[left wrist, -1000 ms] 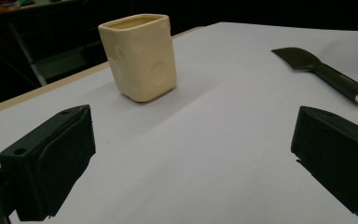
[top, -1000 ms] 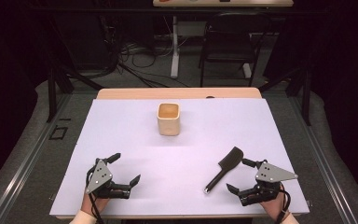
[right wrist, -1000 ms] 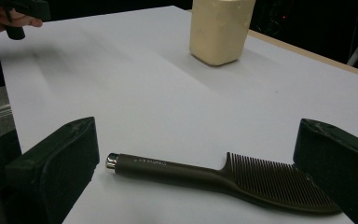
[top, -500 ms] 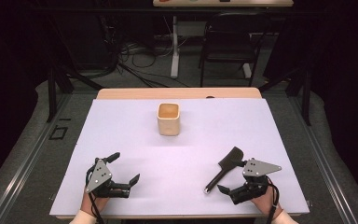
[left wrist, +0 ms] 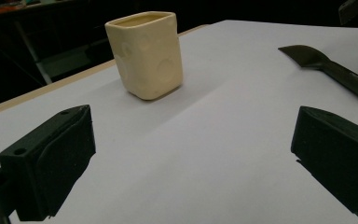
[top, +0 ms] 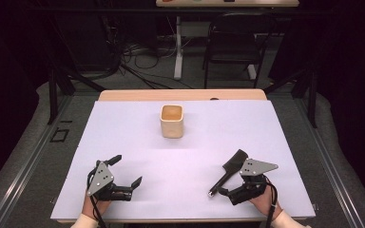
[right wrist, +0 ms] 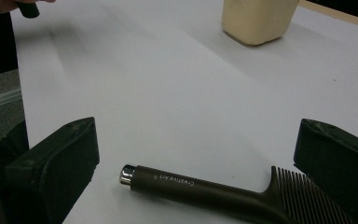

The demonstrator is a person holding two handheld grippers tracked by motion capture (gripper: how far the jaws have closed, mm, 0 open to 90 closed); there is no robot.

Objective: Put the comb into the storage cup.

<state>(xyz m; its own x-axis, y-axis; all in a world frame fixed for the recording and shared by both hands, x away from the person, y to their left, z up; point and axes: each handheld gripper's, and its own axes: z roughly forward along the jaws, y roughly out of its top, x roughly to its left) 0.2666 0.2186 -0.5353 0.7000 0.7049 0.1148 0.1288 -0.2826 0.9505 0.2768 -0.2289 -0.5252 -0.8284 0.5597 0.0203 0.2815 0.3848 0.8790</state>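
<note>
1. Both jaws stand apart in the high view: left gripper (top: 123, 175) near-left, right gripper (top: 224, 190) near-right, beside the comb (top: 227, 171); cup (top: 172, 121) far centre.
2. Left gripper view: spread jaws empty, pointing low toward the cup (left wrist: 145, 53).
3. Right gripper view: comb handle (right wrist: 191, 186) lies between the parted jaws; centre them squarely on it before closing.

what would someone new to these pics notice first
Probably the cream cup standing upright, alone toward the far middle of the white table. Next, the dark comb lying flat near the right front, its handle between the open jaws of the right gripper, with no contact visible. The left gripper sits at the left front, jaws also wide open with nothing between them.
</note>
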